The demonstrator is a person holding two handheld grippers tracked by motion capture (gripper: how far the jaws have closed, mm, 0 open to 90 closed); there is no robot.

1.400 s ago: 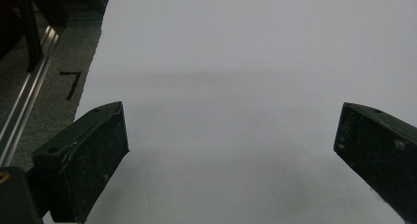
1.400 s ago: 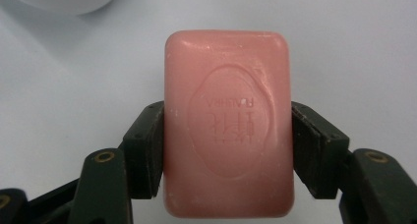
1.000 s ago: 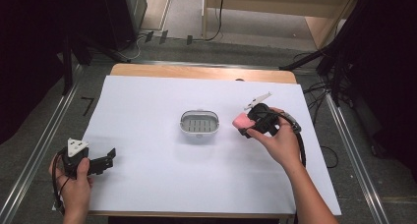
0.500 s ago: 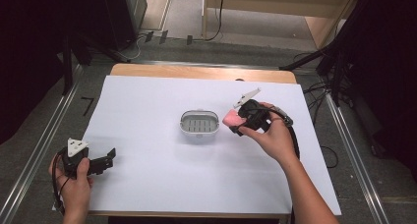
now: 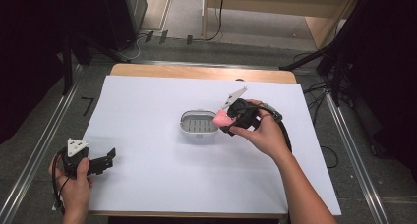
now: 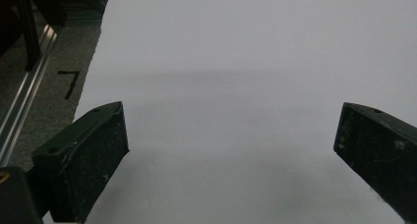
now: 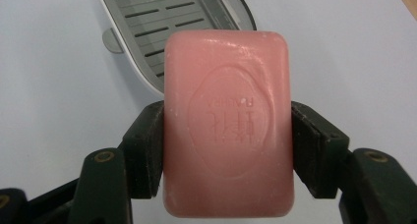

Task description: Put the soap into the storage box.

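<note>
A pink bar of soap (image 7: 228,123) with a stamped oval is clamped between the jaws of my right gripper (image 7: 226,145). In the high view the right gripper (image 5: 227,121) holds the pink soap (image 5: 221,119) just above the right end of a grey slotted soap dish (image 5: 198,125) at the table's middle. The soap dish (image 7: 167,17) lies beyond the soap in the right gripper view. My left gripper (image 5: 109,156) rests low at the front left corner, jaws wide apart with nothing between them; its own view shows the left gripper (image 6: 231,140) over bare white surface.
A white sheet (image 5: 147,106) covers the wooden table (image 5: 201,72). Metal rails (image 5: 39,145) run along both sides of the table. Cables (image 5: 324,150) lie on the floor at the right.
The right hand has carried the soap leftward and slightly up, from beside the dish to its right end. The left hand has stayed put.
</note>
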